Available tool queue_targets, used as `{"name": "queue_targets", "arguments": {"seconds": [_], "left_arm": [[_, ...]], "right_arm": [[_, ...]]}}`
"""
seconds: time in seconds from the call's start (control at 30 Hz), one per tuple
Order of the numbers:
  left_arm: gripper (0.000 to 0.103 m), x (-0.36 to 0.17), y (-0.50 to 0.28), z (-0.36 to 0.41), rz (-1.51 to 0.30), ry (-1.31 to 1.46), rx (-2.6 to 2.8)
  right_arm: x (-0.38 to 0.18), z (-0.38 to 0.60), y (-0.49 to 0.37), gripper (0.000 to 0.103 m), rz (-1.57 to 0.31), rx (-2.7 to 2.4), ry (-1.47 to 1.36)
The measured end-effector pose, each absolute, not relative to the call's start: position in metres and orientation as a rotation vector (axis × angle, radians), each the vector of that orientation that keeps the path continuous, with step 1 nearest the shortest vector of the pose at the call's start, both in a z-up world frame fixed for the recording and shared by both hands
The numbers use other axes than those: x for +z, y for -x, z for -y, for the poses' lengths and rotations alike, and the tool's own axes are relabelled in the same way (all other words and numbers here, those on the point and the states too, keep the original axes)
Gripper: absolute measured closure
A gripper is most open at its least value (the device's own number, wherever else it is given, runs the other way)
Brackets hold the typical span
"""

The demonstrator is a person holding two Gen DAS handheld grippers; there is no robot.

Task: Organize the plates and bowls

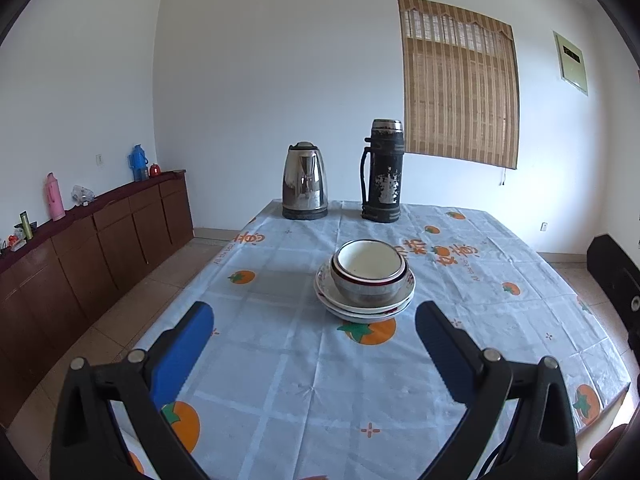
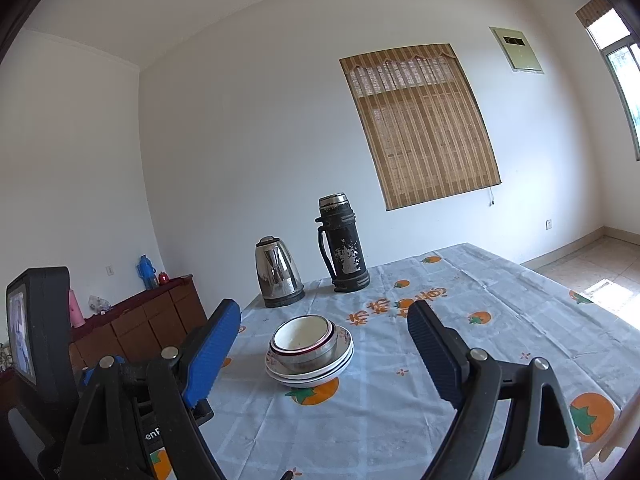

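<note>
White red-rimmed bowls (image 1: pixel 370 270) sit nested on stacked white plates (image 1: pixel 362 305), mid counter (image 1: pixel 280 360), near a steel kettle (image 1: pixel 305 180) and black flask (image 1: pixel 382 172). Left tongs (image 1: pixel 314 346) and right tongs (image 2: pixel 324 344) both released, empty, well short of the stack. Sorting looks finished; no stray dishes visible.

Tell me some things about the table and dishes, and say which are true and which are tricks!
1. The bowls sit nested on top of the stacked plates. True.
2. The left gripper holds a bowl. False: it is open and holds nothing.
3. The steel kettle stands beside the black thermos flask. True.
4. The tablecloth is printed with bananas. False: it shows orange fruits.
5. The right gripper is shut. False: it is open.
</note>
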State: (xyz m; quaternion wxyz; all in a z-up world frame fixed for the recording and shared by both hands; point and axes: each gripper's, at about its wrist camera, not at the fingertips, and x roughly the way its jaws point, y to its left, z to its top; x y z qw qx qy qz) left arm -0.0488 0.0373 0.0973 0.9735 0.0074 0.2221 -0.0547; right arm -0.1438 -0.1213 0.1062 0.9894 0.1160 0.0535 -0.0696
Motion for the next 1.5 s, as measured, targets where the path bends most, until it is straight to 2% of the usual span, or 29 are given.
{"name": "queue_targets", "arguments": {"seconds": [1.5], "left_arm": [[0.0,0.089,0.039,-0.031,-0.467,-0.039,-0.08]], "right_arm": [[0.095,0.129,0.13,0.016,-0.136,-0.153,-0.268]]}}
